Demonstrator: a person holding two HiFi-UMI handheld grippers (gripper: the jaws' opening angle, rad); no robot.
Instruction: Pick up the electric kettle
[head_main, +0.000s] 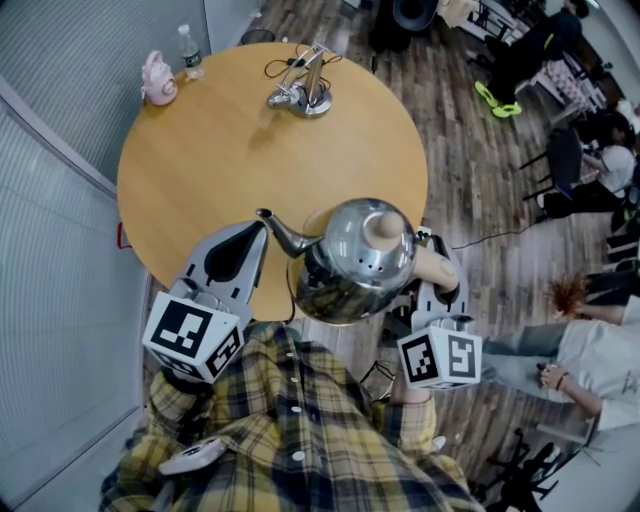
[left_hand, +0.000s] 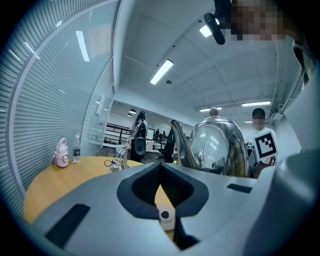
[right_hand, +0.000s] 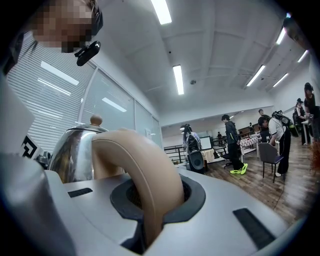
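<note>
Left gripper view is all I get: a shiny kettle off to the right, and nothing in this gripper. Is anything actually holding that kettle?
Observer: Yes. The right hand-held gripper is shut on the beige handle, on the side of the kettle hidden from you.
Operator: Where is the kettle over the table?
Observer: In the head view, the electric kettle shows over the near edge of the round table, right in front of the person's plaid shirt. I cannot tell whether it is lifted clear.
Operator: And my gripper, from above?
Observer: The left hand-held gripper points its tip just under the spout. I cannot tell whether they touch.
</note>
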